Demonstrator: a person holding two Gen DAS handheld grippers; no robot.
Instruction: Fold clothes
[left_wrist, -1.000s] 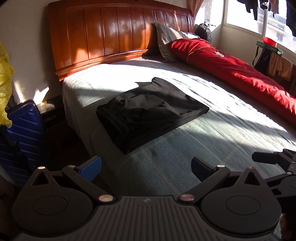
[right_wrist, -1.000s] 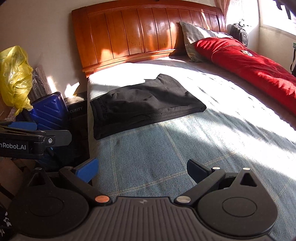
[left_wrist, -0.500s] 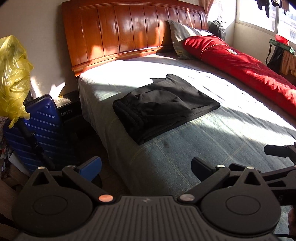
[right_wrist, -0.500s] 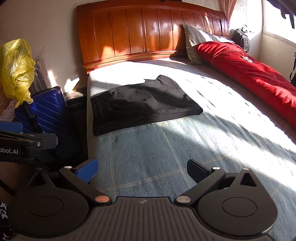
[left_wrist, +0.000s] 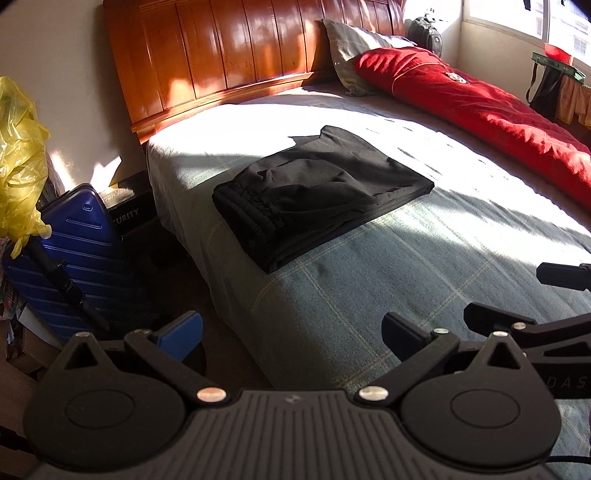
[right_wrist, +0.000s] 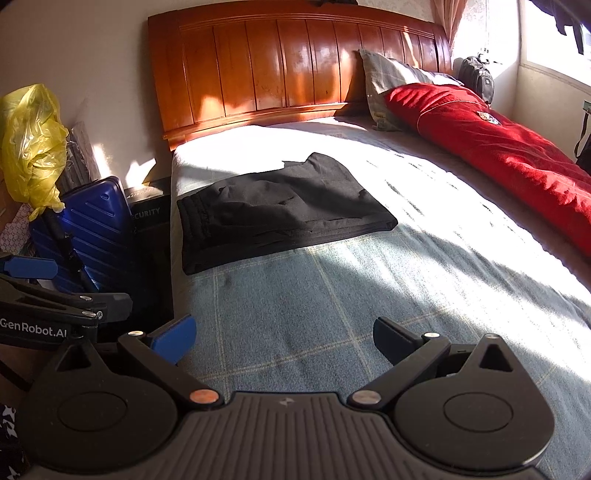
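Black trousers (left_wrist: 317, 195) lay folded flat on the bed (left_wrist: 424, 266), near its left edge and below the wooden headboard (left_wrist: 251, 48), half in sun and half in shade. My left tongs (left_wrist: 291, 332) hung spread apart over the bed's near corner, holding nothing. My right tongs (right_wrist: 284, 334) were likewise apart and empty, well short of the trousers. A red quilt (right_wrist: 509, 155) ran along the far side beside a grey pillow (right_wrist: 391, 81). Beside the bed stood a closed blue suitcase (right_wrist: 96, 221), a yellow plastic bag (right_wrist: 31, 144) bunched above it, contents hidden.
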